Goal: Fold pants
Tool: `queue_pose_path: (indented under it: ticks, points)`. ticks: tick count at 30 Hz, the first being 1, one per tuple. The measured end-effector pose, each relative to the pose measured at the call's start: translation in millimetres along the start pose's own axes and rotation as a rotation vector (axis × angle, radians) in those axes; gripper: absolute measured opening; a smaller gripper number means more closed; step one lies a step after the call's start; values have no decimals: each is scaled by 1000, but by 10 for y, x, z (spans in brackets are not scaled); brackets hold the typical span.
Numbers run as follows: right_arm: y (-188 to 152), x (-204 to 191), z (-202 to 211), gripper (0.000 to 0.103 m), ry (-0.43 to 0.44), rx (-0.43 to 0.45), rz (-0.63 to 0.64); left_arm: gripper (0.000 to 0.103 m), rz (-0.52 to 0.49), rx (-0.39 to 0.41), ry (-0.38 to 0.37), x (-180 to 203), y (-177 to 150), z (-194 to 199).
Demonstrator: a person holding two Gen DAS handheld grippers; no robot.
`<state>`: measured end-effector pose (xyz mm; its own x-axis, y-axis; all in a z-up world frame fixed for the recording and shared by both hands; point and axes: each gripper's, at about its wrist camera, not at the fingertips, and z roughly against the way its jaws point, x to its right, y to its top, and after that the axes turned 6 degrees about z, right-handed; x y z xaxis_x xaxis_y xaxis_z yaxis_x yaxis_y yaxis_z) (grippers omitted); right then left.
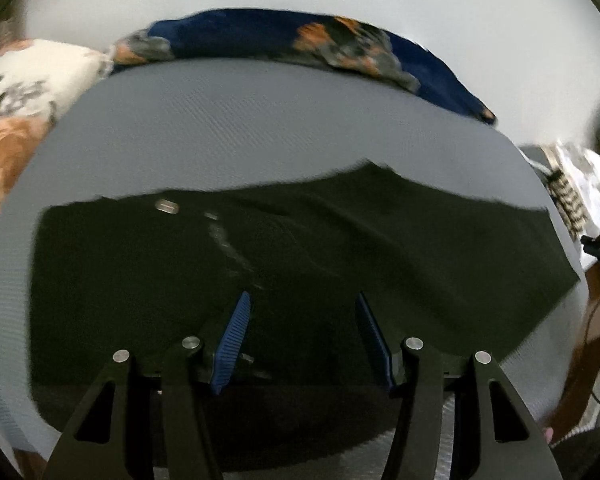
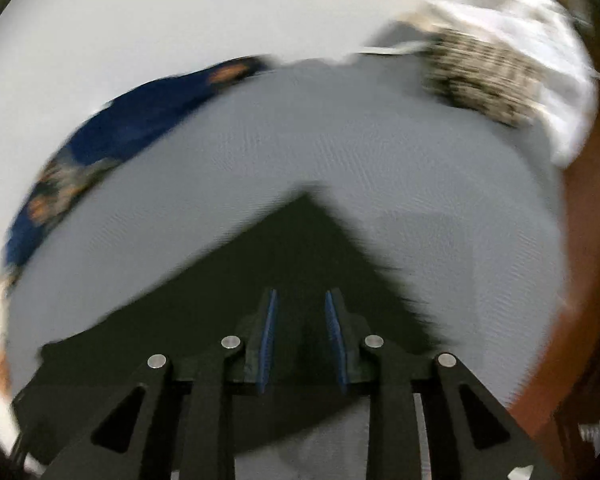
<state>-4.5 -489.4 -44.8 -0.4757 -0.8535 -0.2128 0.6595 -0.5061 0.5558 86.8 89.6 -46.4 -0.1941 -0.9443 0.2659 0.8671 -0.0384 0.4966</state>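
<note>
Dark pants [image 1: 300, 248] lie spread on a grey textured surface [image 1: 240, 132], with a small metal button [image 1: 168, 206] near the waist at the left. My left gripper [image 1: 302, 300] hovers over the pants with its blue pads wide apart and nothing between them. In the right wrist view a pointed corner of the pants [image 2: 300, 248] lies under my right gripper [image 2: 302, 298]. Its blue pads stand a moderate gap apart with only flat cloth seen below. That view is motion-blurred.
A blue floral cloth [image 1: 268, 36] lies along the far edge and also shows in the right wrist view [image 2: 112, 128]. A white floral cloth [image 1: 24, 92] sits at the left. A striped and white fabric pile [image 2: 500, 64] sits at the right. Brown wood [image 2: 572, 280] borders the right side.
</note>
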Motion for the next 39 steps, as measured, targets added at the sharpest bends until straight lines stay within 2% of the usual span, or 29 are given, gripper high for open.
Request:
queue_pose_path:
  ticks: [5, 8, 10, 13, 17, 20, 24, 25, 26, 30, 33, 37, 39]
  points:
    - [91, -1344, -327, 26, 305, -111, 244, 56, 79, 11, 51, -442, 71, -46]
    - [22, -2155, -526, 26, 452, -196, 384, 56, 109, -25, 72, -651, 41, -126]
    - [-57, -2665, -630, 27, 510, -237, 492, 56, 115, -31, 55, -721, -41, -113]
    - [-234, -3319, -770, 33, 585, -313, 633, 56, 99, -42, 73, -753, -105, -116]
    - [-442, -3903, -975, 36, 633, -429, 757, 56, 120, -50, 62, -820, -141, -111]
    - [-566, -4172, -1140, 36, 638, -491, 819, 56, 122, -53, 55, -840, -148, -110]
    - [-668, -4322, -1280, 35, 655, -556, 863, 56, 118, -52, 51, -852, -140, -117]
    - [-678, -4336, -1283, 31, 656, -551, 879, 56, 118, -52, 50, -854, -144, -117]
    - [-670, -4347, -1269, 12, 669, -535, 886, 56, 118, -52, 50, -860, -147, -116]
    - [-604, -4347, -1207, 9, 655, -441, 872, 56, 120, -48, 45, -872, -152, -120]
    - [-735, -4385, -1334, 8, 587, -410, 886, 56, 117, -45, 41, -893, -150, -119]
    - [-714, -4354, -1359, 11, 585, -396, 841, 56, 110, -44, 46, -893, -159, -115]
    - [-692, -4311, -1272, 28, 560, -369, 856, 56, 111, -40, 53, -863, -162, -101]
